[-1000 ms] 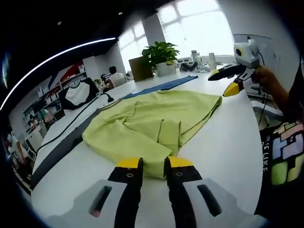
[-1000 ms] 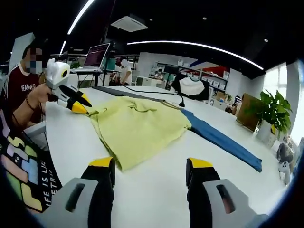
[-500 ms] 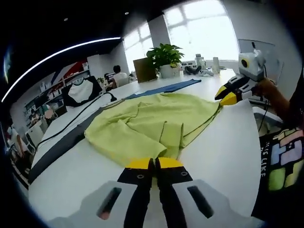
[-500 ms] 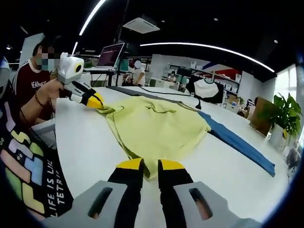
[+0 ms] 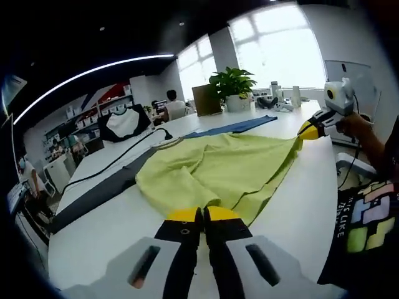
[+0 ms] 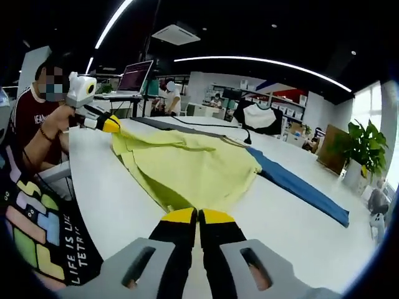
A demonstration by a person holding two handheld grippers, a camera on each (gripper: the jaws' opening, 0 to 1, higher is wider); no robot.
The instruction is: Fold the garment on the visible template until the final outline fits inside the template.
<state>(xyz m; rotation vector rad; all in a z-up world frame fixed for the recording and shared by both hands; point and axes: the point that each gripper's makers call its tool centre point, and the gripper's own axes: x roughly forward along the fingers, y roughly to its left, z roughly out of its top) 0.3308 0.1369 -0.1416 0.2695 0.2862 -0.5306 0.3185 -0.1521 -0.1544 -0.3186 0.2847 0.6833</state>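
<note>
A yellow-green garment lies spread on the white table, over a long mat that is dark grey at one end and blue at the other. My left gripper is shut on the garment's near edge. In the left gripper view, the right gripper pinches the far right corner. In the right gripper view, my right gripper is shut on the garment at its near corner. There the left gripper holds the opposite corner at the far left. The cloth is stretched between them.
A black cable runs along the mat. A potted plant and small items stand at the table's far end. An open laptop sits behind the table. A person's patterned shirt is beside the table edge.
Both grippers went from open to shut on the garment's edge. The cloth is now pulled taut between them, and the folded sleeve area lies flatter.
</note>
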